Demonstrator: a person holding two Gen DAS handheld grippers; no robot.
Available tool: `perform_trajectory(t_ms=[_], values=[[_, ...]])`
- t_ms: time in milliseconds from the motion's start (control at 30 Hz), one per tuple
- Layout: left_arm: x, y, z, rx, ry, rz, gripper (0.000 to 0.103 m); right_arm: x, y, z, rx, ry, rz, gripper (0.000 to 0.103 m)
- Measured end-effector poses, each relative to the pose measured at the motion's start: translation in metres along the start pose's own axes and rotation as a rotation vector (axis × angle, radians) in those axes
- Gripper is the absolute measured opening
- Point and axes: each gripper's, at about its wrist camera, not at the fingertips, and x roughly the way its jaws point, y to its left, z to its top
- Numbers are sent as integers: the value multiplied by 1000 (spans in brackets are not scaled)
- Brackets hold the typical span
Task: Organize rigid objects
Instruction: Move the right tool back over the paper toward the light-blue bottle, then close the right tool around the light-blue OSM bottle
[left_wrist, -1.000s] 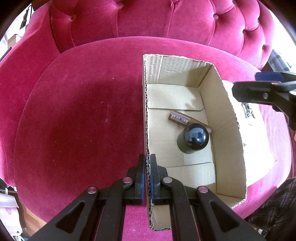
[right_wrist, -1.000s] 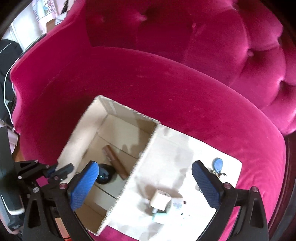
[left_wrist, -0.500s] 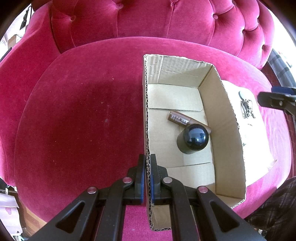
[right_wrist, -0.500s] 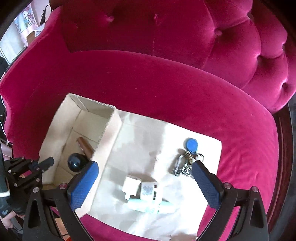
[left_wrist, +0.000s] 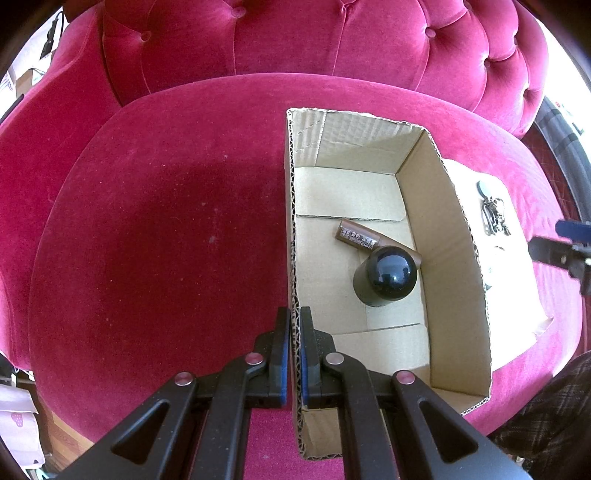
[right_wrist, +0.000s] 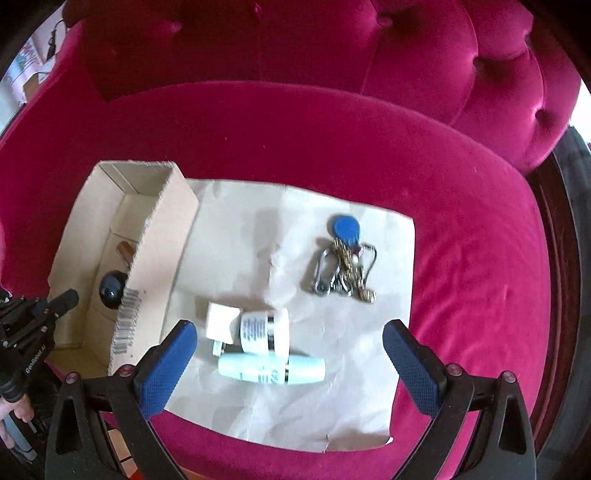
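Observation:
An open cardboard box (left_wrist: 447, 236) stands on a pink velvet chair seat. My left gripper (left_wrist: 292, 343) is shut on the box's near left wall. Inside lie a black round-capped bottle (left_wrist: 386, 277) and a brown tube (left_wrist: 360, 238). My right gripper (right_wrist: 290, 354) is open and empty, above a sheet of brown paper (right_wrist: 236, 236) to the right of the box (right_wrist: 159, 236). On the paper lie a white charger plug (right_wrist: 221, 326), a white jar (right_wrist: 263, 332), a pale green tube (right_wrist: 271, 369) and a bunch of keys with a blue fob (right_wrist: 345, 264).
The pink tufted chair back (left_wrist: 314, 48) rises behind the seat. The left part of the seat (left_wrist: 166, 229) is bare velvet. The chair's dark wooden frame (right_wrist: 565, 258) runs along the right. Floor and clutter show past the seat's front edge.
My right gripper has moved right, away from the box, and now hangs over the paper with the small items. My left gripper and the box have stayed put.

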Motion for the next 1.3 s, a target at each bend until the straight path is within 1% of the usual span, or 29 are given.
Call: perform_trajectory(t_ms=[200,567,733,900,1067,1300], values=[[0,0,0,-1,-1,0,4,10,0,-15,18,28,-7,103],[-1,3,0,-3,0,-1,4,33,-6,-41,58,87,7,103],[-1,4,0,-5,-2,-1,4,36,0,-50,45,86,1,103],[0,3,-1,-4,-3,1,4,44,4,-57,41,104,8,103],[1,2,-1,-3,-3,2,4,45,6,-56,44,97,5,103],[0,1,-1,-4,-5,5,4,55,8,-52,61,116,19,103]])
